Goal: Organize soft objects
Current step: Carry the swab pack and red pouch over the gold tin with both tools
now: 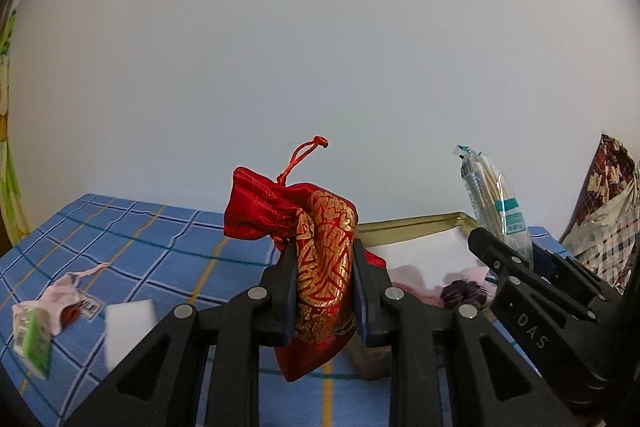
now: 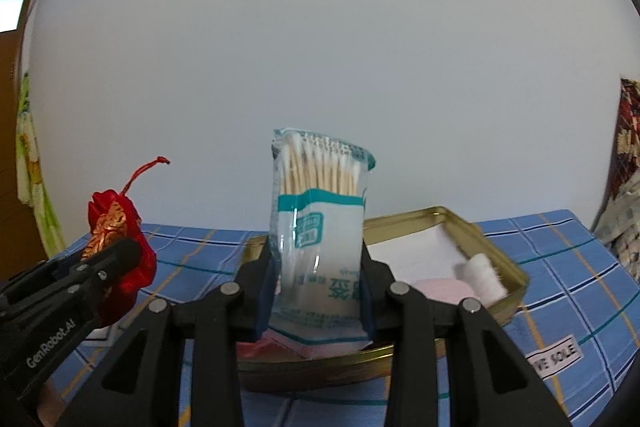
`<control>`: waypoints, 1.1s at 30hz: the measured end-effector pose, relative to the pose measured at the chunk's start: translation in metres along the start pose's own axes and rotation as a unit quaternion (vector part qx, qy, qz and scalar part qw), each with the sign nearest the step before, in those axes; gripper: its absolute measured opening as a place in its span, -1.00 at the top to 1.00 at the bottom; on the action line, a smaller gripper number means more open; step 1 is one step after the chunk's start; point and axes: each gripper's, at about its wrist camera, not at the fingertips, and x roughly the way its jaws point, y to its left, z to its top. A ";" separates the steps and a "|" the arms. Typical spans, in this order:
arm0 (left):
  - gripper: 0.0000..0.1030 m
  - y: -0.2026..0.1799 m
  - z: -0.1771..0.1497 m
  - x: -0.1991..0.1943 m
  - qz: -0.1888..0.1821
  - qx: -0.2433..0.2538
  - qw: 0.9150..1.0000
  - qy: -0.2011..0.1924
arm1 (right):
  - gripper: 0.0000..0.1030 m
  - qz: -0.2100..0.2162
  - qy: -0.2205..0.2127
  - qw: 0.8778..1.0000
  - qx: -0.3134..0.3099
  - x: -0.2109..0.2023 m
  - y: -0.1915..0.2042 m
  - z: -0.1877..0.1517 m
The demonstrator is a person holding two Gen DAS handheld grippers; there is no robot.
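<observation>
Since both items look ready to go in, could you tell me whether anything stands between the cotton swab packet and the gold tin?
Nothing visible does. The right hand-held gripper holds the cotton swab packet upright just above the near side of the gold tin. The tin already holds a cotton roll and pink pads, leaving bare white lining toward the back.

One red pouch, one cotton-swab packet, one tin, two tongs

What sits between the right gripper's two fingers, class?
A clear packet of cotton swabs stands upright, clamped between the right gripper fingers, above the gold tin. The right wrist view shows it.
</observation>
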 end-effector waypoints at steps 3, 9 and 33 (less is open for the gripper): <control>0.52 -0.010 0.000 0.009 -0.008 0.005 1.000 0.003 | 0.32 -0.017 -0.002 1.000 0.000 -0.001 -0.011 0.001; 0.52 -0.033 -0.001 0.030 -0.019 0.019 1.000 0.010 | 0.32 -0.057 -0.005 0.998 -0.007 0.002 -0.029 0.005; 0.52 -0.081 -0.009 0.100 -0.039 0.055 0.997 0.039 | 0.32 -0.162 0.025 0.986 -0.007 0.032 -0.076 0.013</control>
